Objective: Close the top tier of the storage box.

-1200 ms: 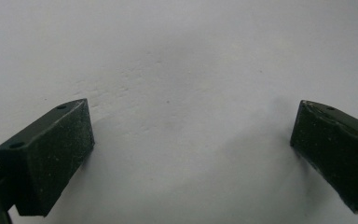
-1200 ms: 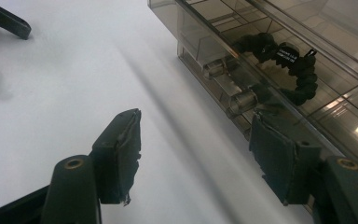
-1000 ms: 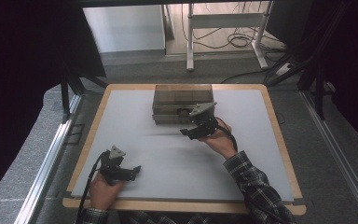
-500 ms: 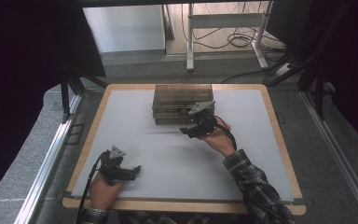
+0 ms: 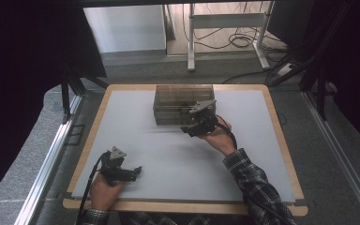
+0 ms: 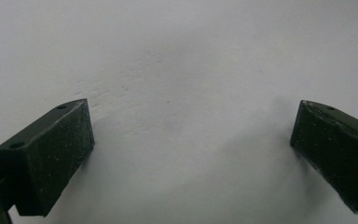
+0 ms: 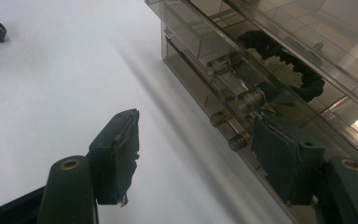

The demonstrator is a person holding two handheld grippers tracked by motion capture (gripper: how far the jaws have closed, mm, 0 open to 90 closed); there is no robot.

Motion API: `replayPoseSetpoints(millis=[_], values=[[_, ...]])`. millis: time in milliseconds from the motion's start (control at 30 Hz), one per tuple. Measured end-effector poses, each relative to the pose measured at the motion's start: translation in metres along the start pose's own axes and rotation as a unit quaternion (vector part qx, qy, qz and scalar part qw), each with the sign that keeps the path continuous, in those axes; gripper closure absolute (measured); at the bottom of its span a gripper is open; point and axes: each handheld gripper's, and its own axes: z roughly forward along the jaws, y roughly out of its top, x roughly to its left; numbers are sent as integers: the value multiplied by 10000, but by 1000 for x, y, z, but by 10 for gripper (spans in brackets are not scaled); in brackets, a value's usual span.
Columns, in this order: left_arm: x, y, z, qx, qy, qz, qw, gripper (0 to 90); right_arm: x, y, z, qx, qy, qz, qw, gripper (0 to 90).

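Note:
A smoky clear plastic box (image 5: 183,104) with compartments stands on the white mat (image 5: 168,154) toward the back middle. In the right gripper view its front wall (image 7: 200,42) shows a row of clear latches (image 7: 235,86), and a black ridged object (image 7: 289,65) lies inside. My right gripper (image 5: 188,130) is at the box's front right corner, open. One of its pads (image 7: 279,158) is close against the box's lower front edge and the other pad (image 7: 121,154) is over bare mat. My left gripper (image 5: 133,171) rests near the front left, open wide (image 6: 191,149) with nothing between its pads.
A wooden rim (image 5: 178,206) borders the mat. Metal rails (image 5: 47,159) run along the table's left side, with another rail (image 5: 337,154) at the right. Beyond the table stand a frame's legs (image 5: 225,23) and loose cables (image 5: 243,42) on the floor.

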Motion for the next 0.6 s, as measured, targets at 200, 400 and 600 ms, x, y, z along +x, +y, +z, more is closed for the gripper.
replayPoseSetpoints(millis=[200, 400, 600], values=[[0, 0, 0, -1, 1, 0, 10000, 0, -2, 1, 2, -2, -21, 3, 10000, 325], [0, 0, 0, -1, 3, 4, 10000, 0, -5, 2, 3, -4, -42, 6, 10000, 325], [0, 0, 0, 3, 6, 8, 10000, 0, -7, 3, 5, -11, -66, 18, 10000, 325]])
